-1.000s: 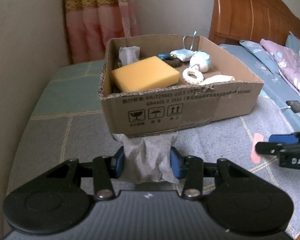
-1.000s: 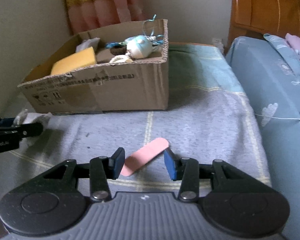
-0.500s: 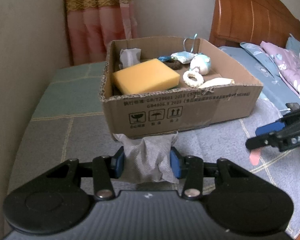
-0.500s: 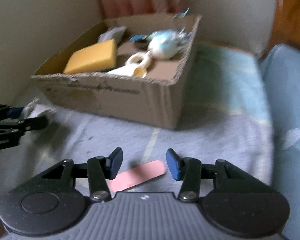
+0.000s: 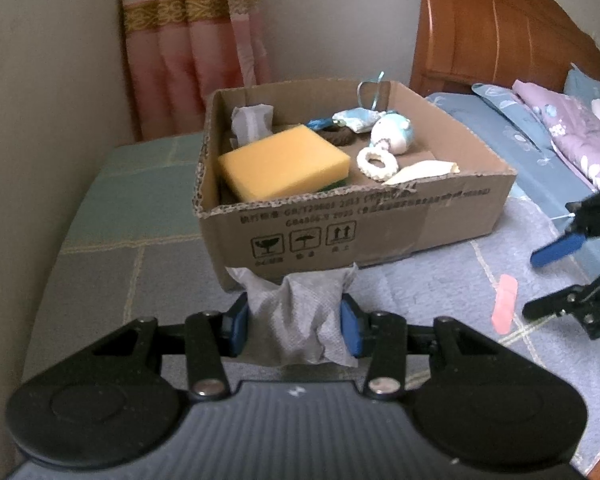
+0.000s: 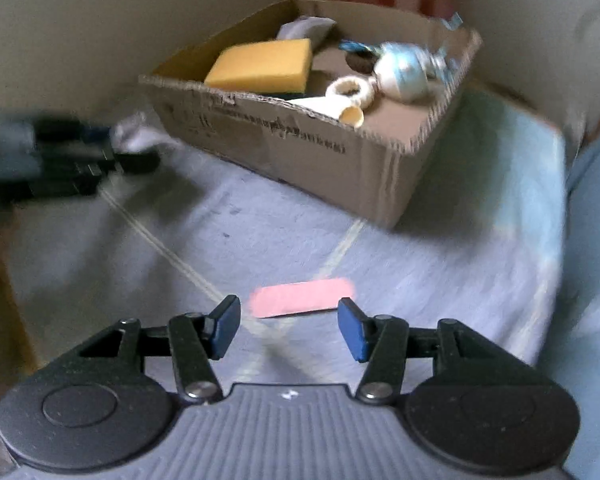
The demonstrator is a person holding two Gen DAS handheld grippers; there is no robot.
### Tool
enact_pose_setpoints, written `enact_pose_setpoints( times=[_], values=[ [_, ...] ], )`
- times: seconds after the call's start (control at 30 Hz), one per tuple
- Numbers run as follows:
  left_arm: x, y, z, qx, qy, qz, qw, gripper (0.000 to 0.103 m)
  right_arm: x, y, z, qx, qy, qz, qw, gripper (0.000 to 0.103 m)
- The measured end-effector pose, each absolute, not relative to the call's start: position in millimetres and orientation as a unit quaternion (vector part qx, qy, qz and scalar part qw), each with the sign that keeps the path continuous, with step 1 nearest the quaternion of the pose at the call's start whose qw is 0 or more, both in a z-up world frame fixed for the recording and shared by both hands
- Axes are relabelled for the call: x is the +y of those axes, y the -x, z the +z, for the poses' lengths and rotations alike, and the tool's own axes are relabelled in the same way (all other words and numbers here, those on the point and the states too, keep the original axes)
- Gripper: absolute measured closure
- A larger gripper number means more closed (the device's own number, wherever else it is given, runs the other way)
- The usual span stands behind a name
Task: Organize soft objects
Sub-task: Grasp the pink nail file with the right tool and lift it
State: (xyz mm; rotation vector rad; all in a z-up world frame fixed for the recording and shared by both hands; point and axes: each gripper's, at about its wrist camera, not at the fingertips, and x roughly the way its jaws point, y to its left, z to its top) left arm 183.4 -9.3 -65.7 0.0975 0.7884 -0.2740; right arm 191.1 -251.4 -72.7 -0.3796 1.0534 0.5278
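Your right gripper (image 6: 288, 328) has its jaws parted with nothing between the pads, and the pink strip (image 6: 302, 297) lies on the bedspread (image 6: 440, 280) just past the fingertips, a little beyond the gap rather than inside it. Its long axis runs across your view, from one fingertip toward the other (so the pads would meet its ends, not its flat sides). To my eye the coming move turns on that: either roll the wrist so the jaws straddle the narrow width, or reach forward and down over it first. This hand is plainly the nearer one. Your left gripper (image 5: 294, 326) is closed on a crumpled grey cloth (image 5: 300, 320), which sits against the front wall of the cardboard box (image 5: 380, 224), and the strip lies well off to its right. The box stands beyond the strip.
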Motion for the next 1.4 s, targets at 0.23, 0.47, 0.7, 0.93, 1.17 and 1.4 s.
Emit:
enact_pose_setpoints(
  times=[0.23, 0.47, 0.7, 0.93, 1.17, 1.4],
  values=[
    [-5.9, -187.3, -66.1, 0.385, -0.036, -0.127, 0.914, 0.058, -235.9, -182.4, -84.6, 0.447, 0.359, 0.267, 0.775, 0.044],
    [-7.0, -188.2, -66.9, 0.387, -0.035, -0.127, 0.912, 0.058, -220.2, -198.5, -86.2, 0.423, 0.363, 0.321, 0.766, 0.045],
    [-8.5, -189.8, -68.2, 0.388, -0.040, -0.129, 0.912, 0.058, -223.1, -223.0, -85.8, 0.459, 0.296, 0.379, 0.747, 0.053],
    [-8.9, -190.3, -69.5, 0.390, -0.041, -0.126, 0.911, 0.058, -231.2, -234.4, -84.3, 0.469, 0.270, 0.392, 0.744, 0.084],
    [-11.7, -191.3, -71.5, 0.393, -0.042, -0.130, 0.910, 0.058, -235.6, -227.2, -77.7, 0.464, 0.270, 0.381, 0.753, 0.102],
    [-12.2, -191.1, -72.1, 0.392, -0.043, -0.131, 0.909, 0.058, -235.6, -226.0, -78.0, 0.466, 0.266, 0.377, 0.755, 0.092]
  ],
)
